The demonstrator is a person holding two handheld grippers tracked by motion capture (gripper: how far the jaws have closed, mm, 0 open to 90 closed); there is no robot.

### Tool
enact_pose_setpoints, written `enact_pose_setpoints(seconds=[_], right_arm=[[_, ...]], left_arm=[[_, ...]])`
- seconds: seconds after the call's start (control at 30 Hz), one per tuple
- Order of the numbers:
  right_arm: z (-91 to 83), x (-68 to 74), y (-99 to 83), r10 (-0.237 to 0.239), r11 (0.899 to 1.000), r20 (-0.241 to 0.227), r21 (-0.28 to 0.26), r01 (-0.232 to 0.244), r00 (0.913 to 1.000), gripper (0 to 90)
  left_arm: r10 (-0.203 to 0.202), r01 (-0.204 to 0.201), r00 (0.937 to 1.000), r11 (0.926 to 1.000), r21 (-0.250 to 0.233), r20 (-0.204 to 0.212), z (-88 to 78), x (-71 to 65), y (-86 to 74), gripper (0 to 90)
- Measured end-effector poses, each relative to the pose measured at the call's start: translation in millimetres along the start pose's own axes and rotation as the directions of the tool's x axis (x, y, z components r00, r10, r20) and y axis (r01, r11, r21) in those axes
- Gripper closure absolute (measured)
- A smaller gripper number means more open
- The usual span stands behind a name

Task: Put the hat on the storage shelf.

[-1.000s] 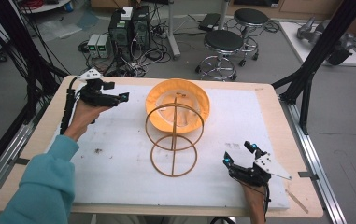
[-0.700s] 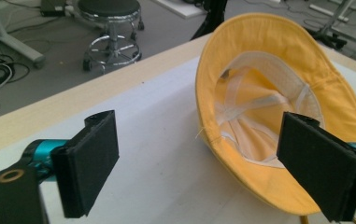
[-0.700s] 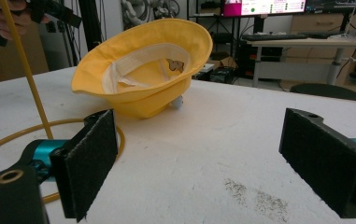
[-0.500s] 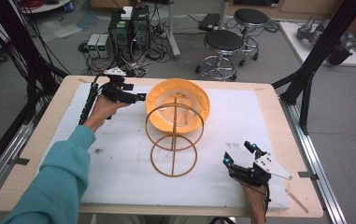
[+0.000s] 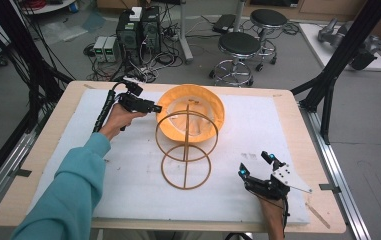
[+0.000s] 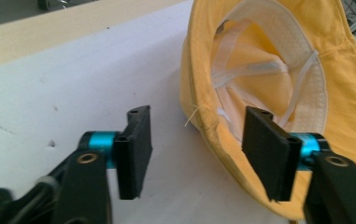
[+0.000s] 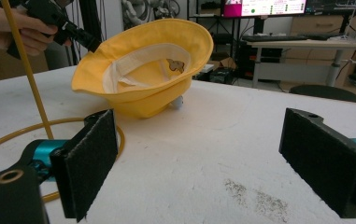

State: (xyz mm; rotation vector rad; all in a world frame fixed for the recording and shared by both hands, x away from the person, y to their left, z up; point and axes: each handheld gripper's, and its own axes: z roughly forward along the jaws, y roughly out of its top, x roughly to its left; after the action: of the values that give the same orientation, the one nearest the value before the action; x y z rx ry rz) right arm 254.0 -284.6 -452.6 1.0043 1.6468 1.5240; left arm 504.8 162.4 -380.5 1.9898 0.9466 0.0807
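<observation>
Hat [image 5: 198, 102] upturned near far edge of worktop [image 5: 53, 165], behind wire stand [image 5: 185, 145]. Left claw [image 6: 194, 149] closing astride brim, not yet clamped. Right claw [image 7: 208, 163] wide apart near front right corner. Lifting onto stand judged outstanding.

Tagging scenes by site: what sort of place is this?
Most likely a robotics lab or workshop: black frame posts around the table, computer boxes with loose cables on the floor, round stools behind.
</observation>
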Motion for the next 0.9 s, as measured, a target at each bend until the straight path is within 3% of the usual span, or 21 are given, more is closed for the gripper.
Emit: enact_pose_setpoints(seconds=[0.2,0.3,0.4,0.47,0.6,0.9], right_arm=[[0.2,-0.4,0.1,-0.001,1.0,0.002,-0.003,0.001,1.0,10.7],[0.1,-0.3,0.1,-0.005,1.0,0.003,-0.004,0.005,1.0,10.7],[-0.1,-0.4,0.0,0.001,1.0,0.002,-0.003,-0.001,1.0,10.7],[-0.1,-0.4,0.0,0.001,1.0,0.002,-0.003,-0.001,1.0,10.7],[-0.2,-0.3,0.0,0.004,1.0,0.003,-0.003,-0.004,1.0,10.7],[-0.4,-0.4,-0.1,0.007,1.0,0.003,-0.004,-0.007,1.0,10.7]], left_arm=[[0.001,-0.002,0.9998,0.9997,0.024,0.019,3.8,-3.0,-0.9,61.0],[0.028,-0.029,0.9992,0.9993,0.025,0.029,5.6,-6.8,-1.4,75.3],[0.012,-0.012,0.9939,0.9999,-0.003,0.109,3.6,-6.5,-0.8,84.6],[0.008,-0.008,0.9922,1.0,-0.002,0.125,3.5,-6.8,-1.0,84.8],[0.028,-0.027,0.9944,0.9996,-0.007,0.102,2.2,-8.3,-0.6,85.3],[0.082,-0.078,0.9931,0.9959,-0.045,0.084,-5.7,-13.5,2.4,85.7]])
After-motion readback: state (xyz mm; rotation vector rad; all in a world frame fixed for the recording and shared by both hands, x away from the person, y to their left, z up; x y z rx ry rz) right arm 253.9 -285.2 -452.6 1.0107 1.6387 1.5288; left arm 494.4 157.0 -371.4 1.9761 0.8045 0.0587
